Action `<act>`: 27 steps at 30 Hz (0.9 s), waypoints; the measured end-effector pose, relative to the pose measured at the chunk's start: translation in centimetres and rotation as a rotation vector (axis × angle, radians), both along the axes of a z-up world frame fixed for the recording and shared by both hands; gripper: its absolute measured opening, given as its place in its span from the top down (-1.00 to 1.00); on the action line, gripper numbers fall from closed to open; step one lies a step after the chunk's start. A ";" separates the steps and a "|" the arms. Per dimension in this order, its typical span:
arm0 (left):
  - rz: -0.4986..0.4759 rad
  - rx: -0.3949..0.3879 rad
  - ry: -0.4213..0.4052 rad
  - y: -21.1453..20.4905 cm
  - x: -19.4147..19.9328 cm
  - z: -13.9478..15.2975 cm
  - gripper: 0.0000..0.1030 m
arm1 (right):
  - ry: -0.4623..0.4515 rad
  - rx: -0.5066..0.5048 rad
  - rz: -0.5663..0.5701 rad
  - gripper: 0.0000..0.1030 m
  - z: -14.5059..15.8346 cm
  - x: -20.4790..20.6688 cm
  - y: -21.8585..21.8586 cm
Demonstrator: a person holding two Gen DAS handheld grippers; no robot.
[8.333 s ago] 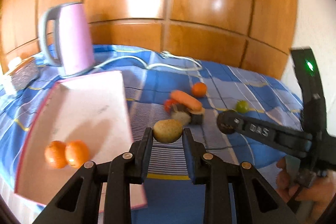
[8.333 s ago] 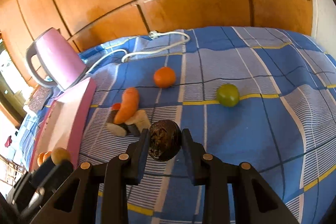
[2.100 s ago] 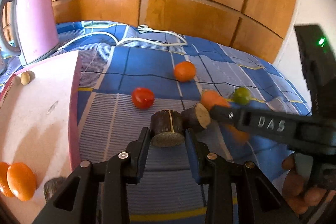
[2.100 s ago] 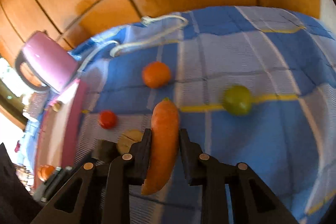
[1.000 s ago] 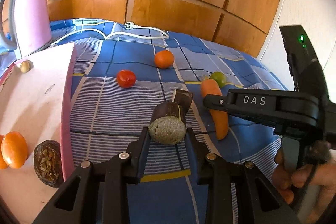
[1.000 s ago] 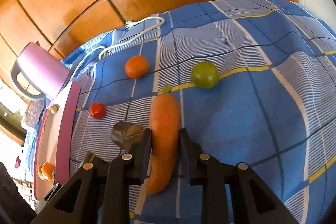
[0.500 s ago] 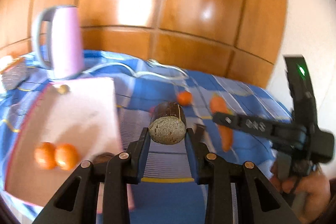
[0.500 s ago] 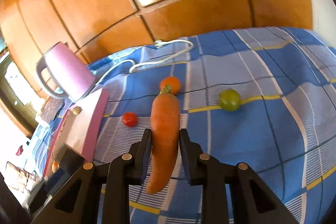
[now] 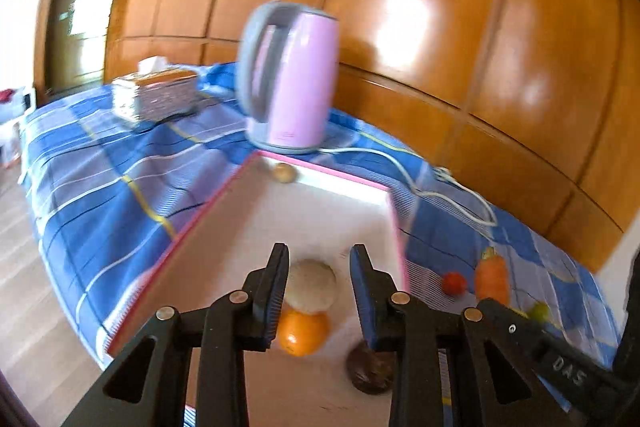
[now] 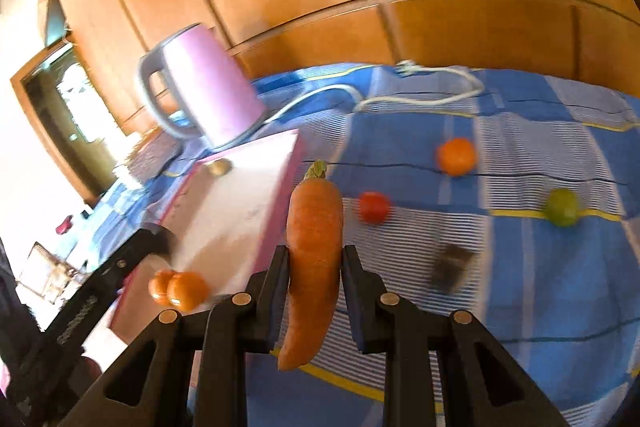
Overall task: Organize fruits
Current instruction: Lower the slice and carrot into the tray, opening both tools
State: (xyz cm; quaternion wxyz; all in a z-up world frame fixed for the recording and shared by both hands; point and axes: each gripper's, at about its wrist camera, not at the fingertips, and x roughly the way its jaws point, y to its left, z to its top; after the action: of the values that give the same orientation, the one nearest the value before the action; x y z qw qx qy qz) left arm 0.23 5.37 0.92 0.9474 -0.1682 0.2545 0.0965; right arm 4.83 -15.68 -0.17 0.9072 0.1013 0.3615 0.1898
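Both tools shifted traywards | tray (image 9: 224,195): oranges (image 9: 302,333), passionfruit (image 9: 370,373)

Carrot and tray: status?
Right gripper shut on carrot. Left gripper holds round piece over tray. Nothing blocking.

pink kettle (image 9: 294,79), white cord (image 10: 420,95), blue checked cloth (image 10: 520,267)

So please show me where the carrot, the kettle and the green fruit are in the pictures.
carrot (image 10: 314,239): right wrist view, middle of its orange body.
kettle (image 9: 298,79): left wrist view, its pink side wall.
green fruit (image 10: 563,207): right wrist view, centre of its skin.
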 end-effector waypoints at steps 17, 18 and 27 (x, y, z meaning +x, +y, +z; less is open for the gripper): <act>0.129 -0.108 0.096 3.1 0.9 -1.9 0.13 | 0.067 0.025 0.140 0.30 -0.2 2.3 7.4; 0.127 -0.106 0.096 3.0 0.9 -1.9 0.13 | 0.068 0.023 0.139 0.30 -0.1 2.3 7.4; 0.081 -0.032 0.095 1.3 1.1 -1.5 0.02 | 0.062 -0.030 0.084 0.28 0.0 1.0 4.8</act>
State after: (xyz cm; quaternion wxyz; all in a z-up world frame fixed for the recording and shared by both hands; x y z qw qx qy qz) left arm 1.30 6.66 -0.61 0.9269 -0.1887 0.2935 0.1385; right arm 5.82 -10.86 -0.16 0.8883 0.0785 0.3961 0.2189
